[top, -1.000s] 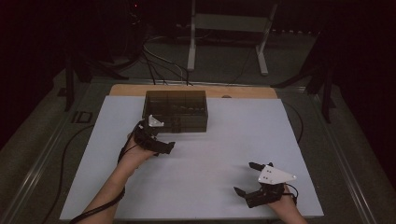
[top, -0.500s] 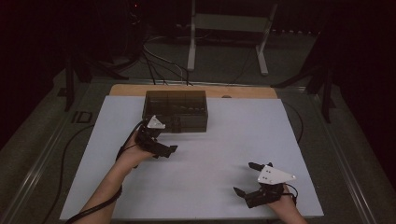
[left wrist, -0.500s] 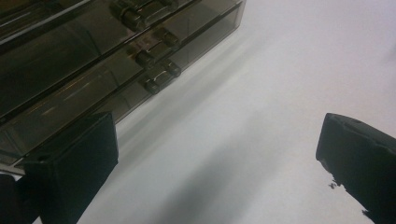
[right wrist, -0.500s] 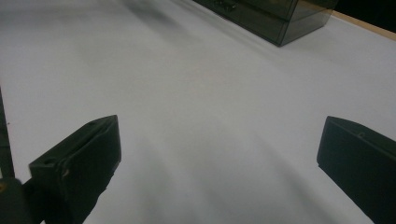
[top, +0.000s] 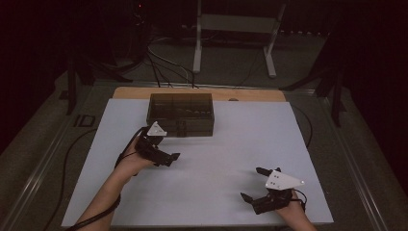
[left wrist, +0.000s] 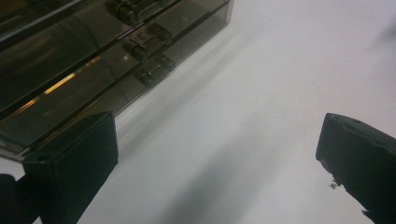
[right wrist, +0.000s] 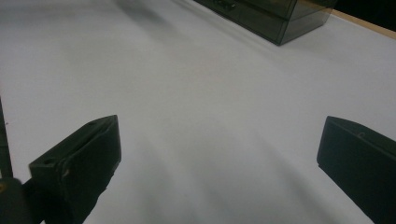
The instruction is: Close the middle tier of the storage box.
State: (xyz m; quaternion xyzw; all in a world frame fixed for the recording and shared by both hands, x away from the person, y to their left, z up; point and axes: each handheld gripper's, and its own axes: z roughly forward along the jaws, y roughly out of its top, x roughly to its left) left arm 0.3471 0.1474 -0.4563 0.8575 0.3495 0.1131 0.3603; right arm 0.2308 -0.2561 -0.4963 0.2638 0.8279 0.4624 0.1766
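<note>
Your left gripper (top: 161,153) sat just in front of the smoky, see-through plastic box (top: 181,114), off its front left part and near it without touching, and its jaws stood wide apart with nothing between them. In the left gripper view the box (left wrist: 84,70) ran across the upper left, its dark latches (left wrist: 149,56) showing on the near face, and one jaw overlapped the box's lower edge in the picture while the other jaw hung over bare white tabletop (left wrist: 243,116). Your left hand (top: 131,161) wrapped the gripper's handle from below, with the forearm coming in from the bottom edge.

Your right gripper (top: 257,188) lay low at the near right part of the white table (top: 211,192), well apart from the box, with its jaws also spread and empty. In the right gripper view those jaws framed plain white surface, and the box's corner (right wrist: 275,18) showed far off at the top.

The box itself stood closed at the far middle of the table, just before the wooden strip (top: 250,95) along the back edge
</note>
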